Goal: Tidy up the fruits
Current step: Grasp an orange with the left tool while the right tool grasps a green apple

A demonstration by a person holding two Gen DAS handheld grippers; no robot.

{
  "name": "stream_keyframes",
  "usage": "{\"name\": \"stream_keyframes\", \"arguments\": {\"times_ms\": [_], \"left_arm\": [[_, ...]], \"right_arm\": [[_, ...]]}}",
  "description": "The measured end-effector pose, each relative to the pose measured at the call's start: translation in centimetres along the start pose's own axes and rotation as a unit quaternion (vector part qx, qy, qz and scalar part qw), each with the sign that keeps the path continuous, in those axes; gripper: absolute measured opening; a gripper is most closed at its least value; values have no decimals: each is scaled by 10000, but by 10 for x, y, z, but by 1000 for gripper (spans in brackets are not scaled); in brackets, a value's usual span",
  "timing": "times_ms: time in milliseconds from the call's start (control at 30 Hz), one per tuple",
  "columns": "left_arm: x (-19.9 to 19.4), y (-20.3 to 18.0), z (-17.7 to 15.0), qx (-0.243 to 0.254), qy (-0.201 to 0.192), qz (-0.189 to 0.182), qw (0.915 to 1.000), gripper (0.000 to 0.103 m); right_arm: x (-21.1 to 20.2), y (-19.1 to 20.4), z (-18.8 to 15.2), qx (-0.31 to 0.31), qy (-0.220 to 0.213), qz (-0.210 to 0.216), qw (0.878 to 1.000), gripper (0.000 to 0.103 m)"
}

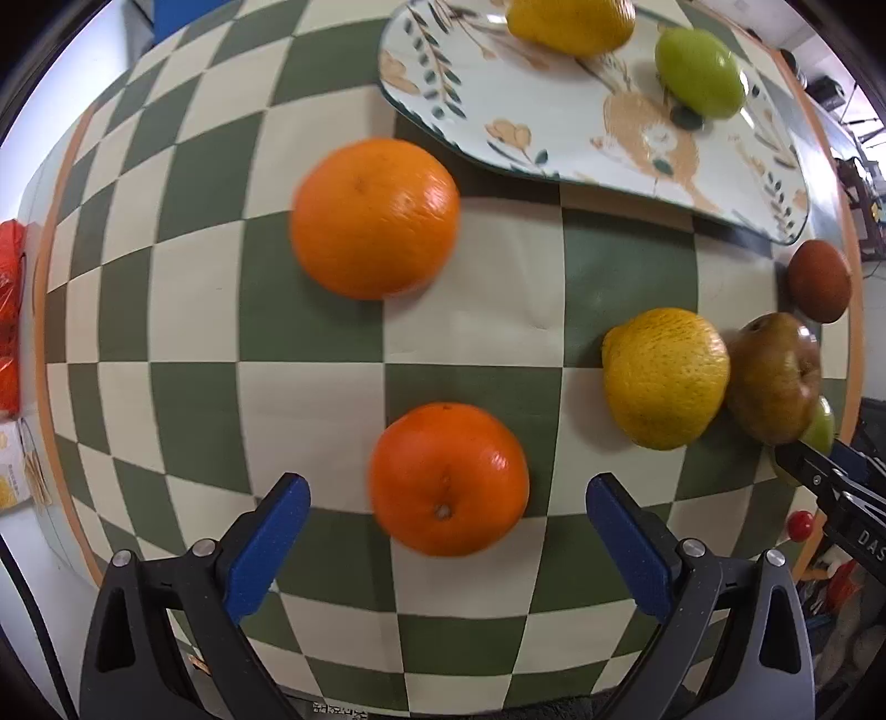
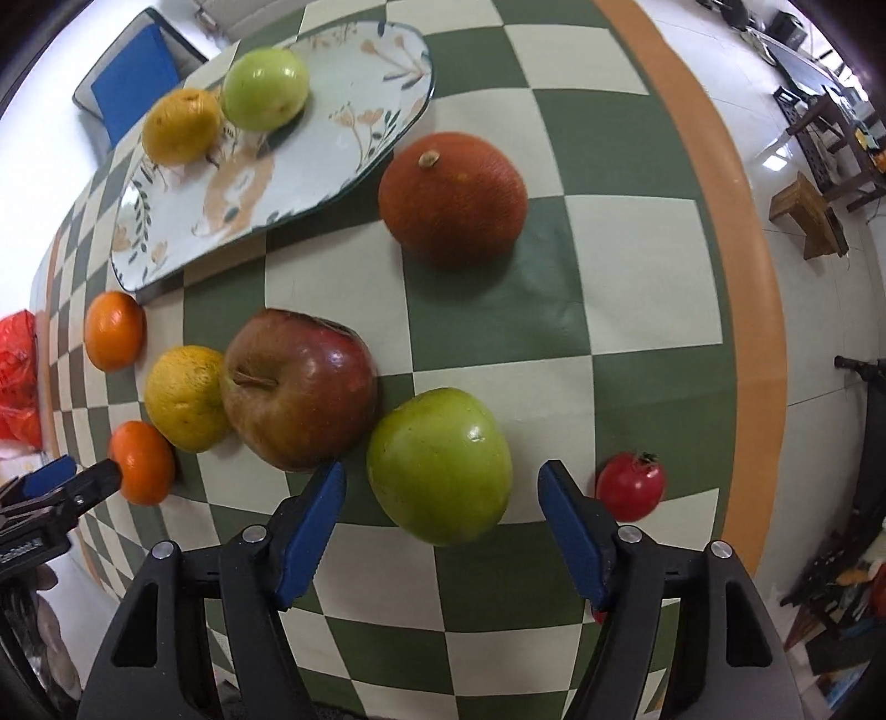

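We hold the left hand-held gripper spread wide over the checked worktop, and a small orange sits between its blue fingers with a gap on each side. A second orange lies further ahead and slightly to the left. Ahead to the right lies a patterned plate carrying a yellow citrus and a green fruit.

Our right hand-held gripper is also wide apart, with a green apple between its fingers, nothing gripped. Just ahead on its left a red apple touches a yellow citrus fruit. A dark orange fruit lies well ahead, and a small red tomato sits just outside the right finger.
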State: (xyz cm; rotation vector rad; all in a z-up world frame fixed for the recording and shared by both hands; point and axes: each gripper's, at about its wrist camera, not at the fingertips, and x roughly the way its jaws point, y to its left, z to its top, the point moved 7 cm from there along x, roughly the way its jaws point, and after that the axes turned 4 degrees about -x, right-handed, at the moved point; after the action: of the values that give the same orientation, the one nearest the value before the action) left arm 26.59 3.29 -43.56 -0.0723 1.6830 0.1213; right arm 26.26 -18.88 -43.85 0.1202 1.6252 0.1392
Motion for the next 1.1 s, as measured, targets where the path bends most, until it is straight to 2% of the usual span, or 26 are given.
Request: {"name": "stream_keyframes", "arguments": {"times_ms": [67,100,133,233,333,433,533,700,900,1000,1100], "left_arm": [[9,-3,0,50,27,39,10000,86],[13,-4,0,39,60,60,10000,64],[15,-2,-1,24,62,153,9999,62],[13,-3,-6,-21,-61,132,9999,61],[11,-10,-24,16,-112,68,9999,61],[17,-17,-45,-24,-34,-53,10000,61],[24,-19,-59,-135,17,-88,9999,61],[26,-22,-67,-91,-48,-38,9999,61],[29,-20,-65,-67,-113,-24,9999,60],[11,-24,-60,-5,-250,-60,9997,60],[-11,-30,-61,78,-472,-165,9987,60]], "right_arm": [[7,2,0,-90,69,-38,9999,73],[11,3,0,-125,128,-74,9998,70],[14,3,0,-137,177,-93,9997,68],[22,4,-1,-109,208,32,9997,58],[23,7,-6,-157,234,0,9996,58],[25,15,-21,-106,423,284,9986,58],[28,21,-36,-93,487,368,9981,58],[34,20,-50,102,435,492,9978,59],[35,17,-51,-49,488,385,9981,59],[33,19,-54,-152,449,259,9985,58],[25,21,-59,-161,408,319,9985,58]]}}
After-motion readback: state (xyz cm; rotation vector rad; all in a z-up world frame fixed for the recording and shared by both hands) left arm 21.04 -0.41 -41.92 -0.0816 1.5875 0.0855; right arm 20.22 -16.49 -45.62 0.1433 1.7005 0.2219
